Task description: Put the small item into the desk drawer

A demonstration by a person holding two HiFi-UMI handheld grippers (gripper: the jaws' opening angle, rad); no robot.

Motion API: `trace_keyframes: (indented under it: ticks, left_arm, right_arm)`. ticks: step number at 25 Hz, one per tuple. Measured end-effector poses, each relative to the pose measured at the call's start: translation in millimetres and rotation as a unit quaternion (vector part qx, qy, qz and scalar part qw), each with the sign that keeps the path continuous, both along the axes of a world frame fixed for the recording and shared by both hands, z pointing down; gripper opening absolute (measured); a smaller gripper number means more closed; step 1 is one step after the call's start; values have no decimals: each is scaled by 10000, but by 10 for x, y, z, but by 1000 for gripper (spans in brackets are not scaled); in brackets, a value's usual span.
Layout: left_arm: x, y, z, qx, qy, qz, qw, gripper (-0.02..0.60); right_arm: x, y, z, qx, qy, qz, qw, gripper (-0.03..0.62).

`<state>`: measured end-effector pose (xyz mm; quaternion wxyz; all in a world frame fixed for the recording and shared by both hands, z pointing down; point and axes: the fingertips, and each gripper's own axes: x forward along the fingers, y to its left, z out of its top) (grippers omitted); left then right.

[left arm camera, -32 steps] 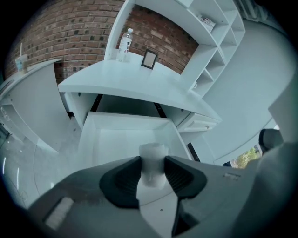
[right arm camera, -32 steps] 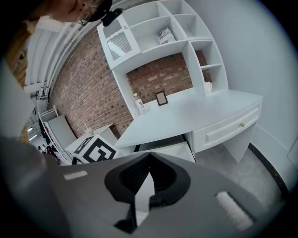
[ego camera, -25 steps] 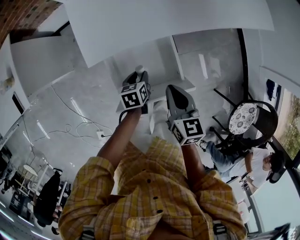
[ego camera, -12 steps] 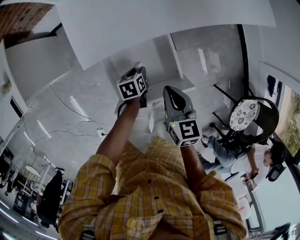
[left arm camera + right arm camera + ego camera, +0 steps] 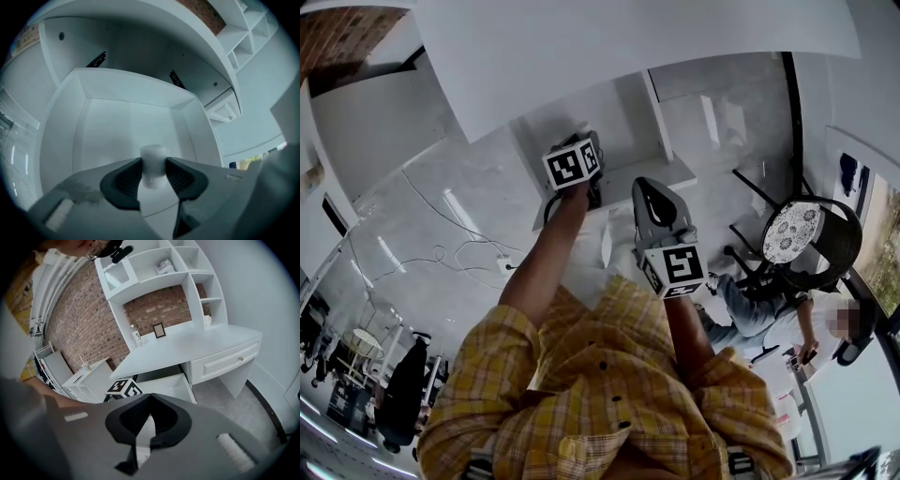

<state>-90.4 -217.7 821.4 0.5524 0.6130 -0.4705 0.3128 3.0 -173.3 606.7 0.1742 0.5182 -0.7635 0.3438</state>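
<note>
Two tools: left tool (image 5: 153, 169) clamped on small item (image 5: 153, 154) above open drawer (image 5: 61, 133); right tool (image 5: 150, 399) closed, empty.

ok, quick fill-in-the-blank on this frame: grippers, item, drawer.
The left hand-held gripper is shut on a small ___ item. The desk drawer below it is ___. The right hand-held gripper holds ___. The wall behind the desk is ___.
Missing: white; open; nothing; brick.
</note>
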Motion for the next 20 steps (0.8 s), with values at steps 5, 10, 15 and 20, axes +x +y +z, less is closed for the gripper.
trace_keyframes:
  ticks: [5, 10, 15, 20]
  left_arm:
    - [18, 29, 120, -105, -80, 3, 9999, 167]
    - [18, 4, 179, -158, -105, -54, 9998, 167]
    - [-7, -30, 190, -142, -101, -95, 9998, 183]
    - [-34, -36, 121, -77, -105, -133, 9998, 196]
  right_arm:
    - [19, 10, 14, -45, -13, 19, 10000, 0]
    - [30, 15, 23, -69, -27, 11, 10000, 0]
    - [-22, 76, 23, -129, -129, -59, 9998, 0]
    - [-14, 134, -9, -113, -166, -28, 9998, 2]
